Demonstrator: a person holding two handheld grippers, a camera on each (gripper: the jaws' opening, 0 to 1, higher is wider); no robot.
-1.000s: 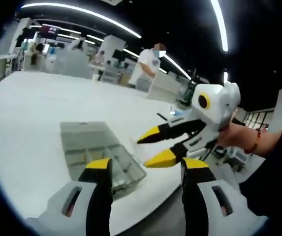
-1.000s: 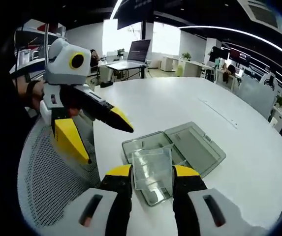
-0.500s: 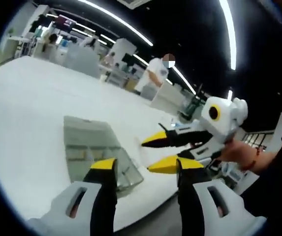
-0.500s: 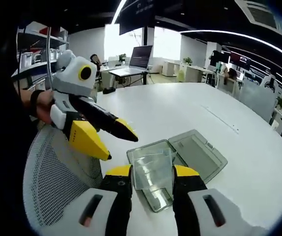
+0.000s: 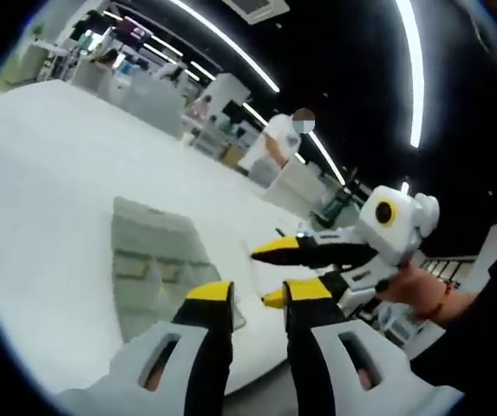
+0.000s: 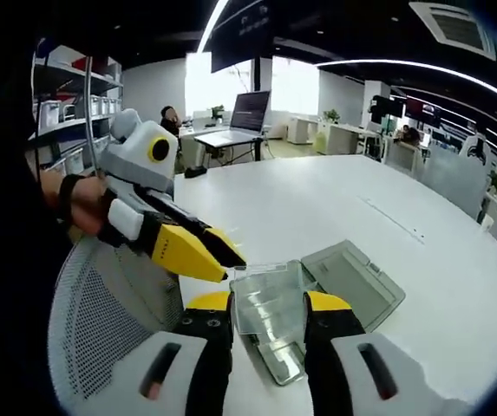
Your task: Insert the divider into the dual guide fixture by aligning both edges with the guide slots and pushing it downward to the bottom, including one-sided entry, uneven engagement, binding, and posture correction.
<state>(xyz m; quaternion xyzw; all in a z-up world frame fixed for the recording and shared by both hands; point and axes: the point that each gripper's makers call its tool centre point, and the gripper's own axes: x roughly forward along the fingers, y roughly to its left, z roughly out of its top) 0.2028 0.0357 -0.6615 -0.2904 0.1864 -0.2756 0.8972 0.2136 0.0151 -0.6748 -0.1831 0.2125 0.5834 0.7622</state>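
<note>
Holding the clear divider (image 6: 268, 299) between its jaws, right gripper (image 6: 268, 305) sits above the open fixture case (image 6: 343, 282) on the white bench (image 6: 317, 199). Left gripper (image 5: 258, 295) is narrowed, nothing between its jaws, tips just beside the divider's edge in the right gripper view.

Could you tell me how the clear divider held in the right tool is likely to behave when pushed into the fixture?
The divider looks thin, flat and clear, so probably light and fairly stiff. Its glossy faces suggest it could slip between the right tool jaws. Held at two edges, it may tilt and bind in the fixture.
</note>
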